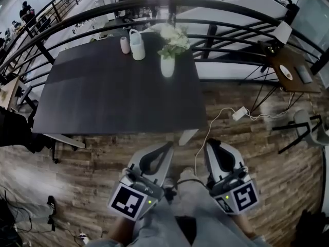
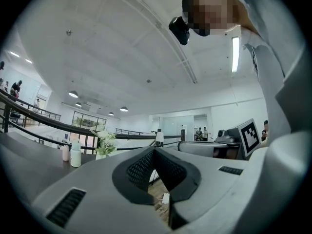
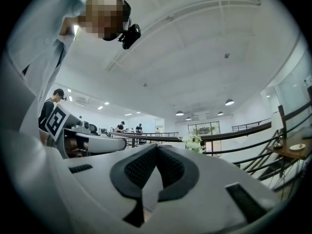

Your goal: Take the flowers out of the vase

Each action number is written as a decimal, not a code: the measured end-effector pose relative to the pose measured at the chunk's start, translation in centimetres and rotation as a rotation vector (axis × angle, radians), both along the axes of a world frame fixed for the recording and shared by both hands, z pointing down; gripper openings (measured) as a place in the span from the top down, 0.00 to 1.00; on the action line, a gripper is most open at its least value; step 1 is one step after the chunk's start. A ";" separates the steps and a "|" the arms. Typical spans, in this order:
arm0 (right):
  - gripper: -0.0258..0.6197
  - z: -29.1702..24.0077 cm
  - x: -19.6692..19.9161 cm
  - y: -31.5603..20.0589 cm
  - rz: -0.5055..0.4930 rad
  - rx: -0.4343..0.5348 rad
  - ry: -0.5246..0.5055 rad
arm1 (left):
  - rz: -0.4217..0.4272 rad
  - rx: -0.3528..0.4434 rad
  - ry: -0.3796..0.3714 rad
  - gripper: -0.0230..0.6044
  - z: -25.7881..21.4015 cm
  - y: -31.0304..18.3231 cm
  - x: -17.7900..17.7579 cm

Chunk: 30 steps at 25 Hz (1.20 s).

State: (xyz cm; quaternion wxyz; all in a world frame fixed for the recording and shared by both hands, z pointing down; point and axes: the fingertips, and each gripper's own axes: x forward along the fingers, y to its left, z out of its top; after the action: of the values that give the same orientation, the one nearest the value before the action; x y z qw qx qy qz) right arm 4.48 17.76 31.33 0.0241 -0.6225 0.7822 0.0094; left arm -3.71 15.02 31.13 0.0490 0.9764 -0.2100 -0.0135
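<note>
From the head view, the left tool (image 1: 165,149) and right tool (image 1: 212,147) sit side by side over the wooden floor, short of the dark bench (image 1: 103,96). Well ahead of both, near the bench's far edge, the flowers (image 1: 174,39) stand in a white vase (image 1: 167,66), with a white jug (image 1: 136,45) and a pink bottle (image 1: 125,45) to its left.

In the left gripper view, the jaws meet at the tips with nothing between them, and the flowers lie ahead to the left.

In the right gripper view, the jaws are likewise closed and empty, and the flowers lie ahead, slightly right.
</note>
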 end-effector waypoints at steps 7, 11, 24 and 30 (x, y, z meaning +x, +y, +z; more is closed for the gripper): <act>0.96 0.8 0.8 -3.3 -0.038 -0.036 0.009 | -0.040 -0.017 -0.002 0.97 0.3 -2.7 0.5; 0.96 1.0 1.1 -5.8 -0.078 -0.032 0.022 | -0.081 -0.021 0.004 0.97 0.5 -4.6 0.5; 0.96 1.3 5.8 -14.9 -0.126 -0.045 0.037 | -0.183 -0.002 0.001 0.97 -0.4 -11.5 4.2; 0.96 2.2 7.7 -19.4 -0.179 -0.076 0.047 | -0.236 -0.011 0.004 0.97 -0.5 -14.6 6.1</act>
State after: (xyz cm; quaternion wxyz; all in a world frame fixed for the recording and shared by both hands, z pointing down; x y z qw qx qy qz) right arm 12.18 -1.62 33.49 -0.0174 -0.5503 0.8347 -0.0080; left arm 2.37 0.44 30.65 0.0526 0.9446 -0.3234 -0.0199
